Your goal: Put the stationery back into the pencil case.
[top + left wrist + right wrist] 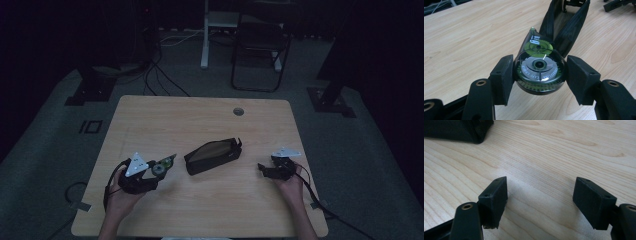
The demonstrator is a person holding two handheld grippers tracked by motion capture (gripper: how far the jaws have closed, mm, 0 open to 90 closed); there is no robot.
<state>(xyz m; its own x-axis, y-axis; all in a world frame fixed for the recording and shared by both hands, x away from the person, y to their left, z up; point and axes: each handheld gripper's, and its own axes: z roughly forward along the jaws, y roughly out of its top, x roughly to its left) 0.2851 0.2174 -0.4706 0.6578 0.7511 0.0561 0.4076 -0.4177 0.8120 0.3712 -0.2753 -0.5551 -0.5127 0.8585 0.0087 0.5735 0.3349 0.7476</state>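
Observation:
My left gripper (159, 169) (539, 77) is shut on a green and clear correction tape dispenser (538, 67) (163, 166), its pads pressing the round body from both sides. The dispenser's pointed tip faces an open black pencil pouch (213, 155) (566, 25) lying at the table's middle. To the pouch's right, my right gripper (263, 169) (540, 202) rests low over bare wood, open, with nothing between its pads. A corner of the pouch (456, 130) shows at the top left of the right gripper view.
The light wooden table (200, 210) has a round cable hole (238, 111) near its far edge. Beyond the table stand a black chair (260, 50) and a white stand leg (205, 40) on the dark floor. Cables trail off both grippers.

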